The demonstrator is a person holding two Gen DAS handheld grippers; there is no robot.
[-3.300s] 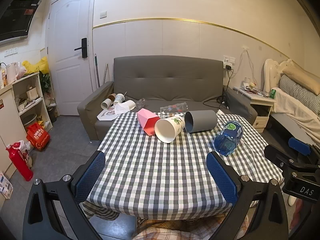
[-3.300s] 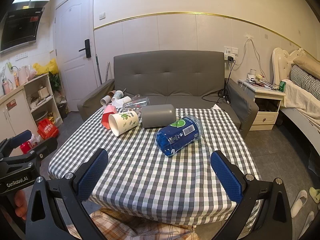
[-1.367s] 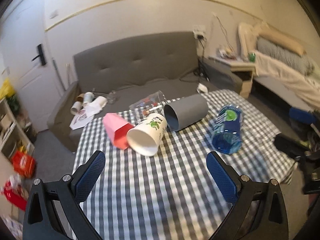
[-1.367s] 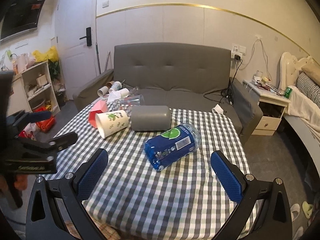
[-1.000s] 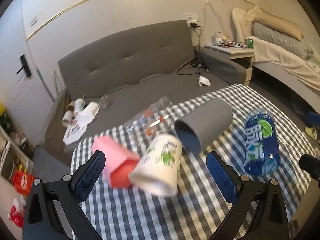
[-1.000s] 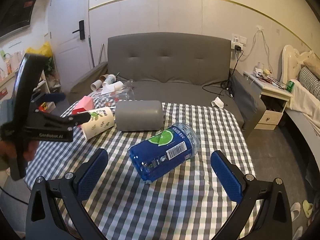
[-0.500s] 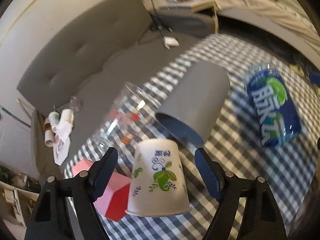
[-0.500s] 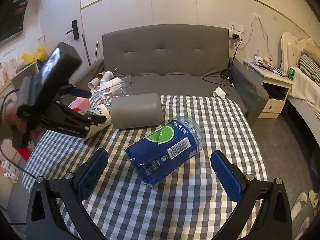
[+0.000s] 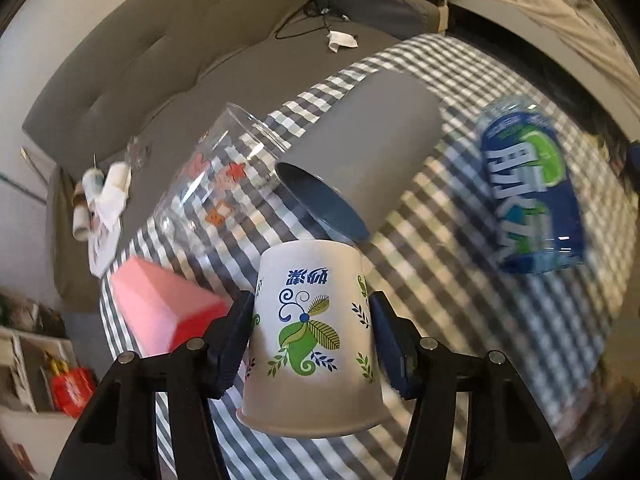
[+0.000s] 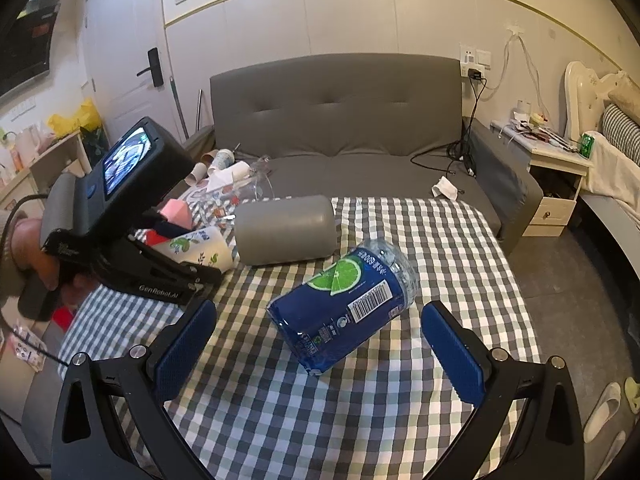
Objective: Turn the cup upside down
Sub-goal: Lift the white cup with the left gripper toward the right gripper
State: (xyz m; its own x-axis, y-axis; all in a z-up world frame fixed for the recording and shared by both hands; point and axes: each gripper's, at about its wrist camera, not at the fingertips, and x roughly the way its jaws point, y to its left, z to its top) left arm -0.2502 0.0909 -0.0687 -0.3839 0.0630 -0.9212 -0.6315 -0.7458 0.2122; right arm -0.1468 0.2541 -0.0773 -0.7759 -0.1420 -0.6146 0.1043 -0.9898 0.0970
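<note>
A white paper cup with green leaf print lies on its side on the checkered table, its open rim toward my left camera. My left gripper has closed its blue pads on the cup's two sides. In the right wrist view the same cup shows in the left gripper. My right gripper is open and empty, hovering above the table's near side, behind a blue plastic cup that lies on its side.
Beside the paper cup lie a grey cup, a clear printed cup and a pink cup, all on their sides. The blue cup lies to the right. A grey sofa stands behind the checkered table.
My left gripper moved forward over the table to the white paper cup and closed its pads on the cup's sides. The right gripper drifted slightly forward and stayed open.
</note>
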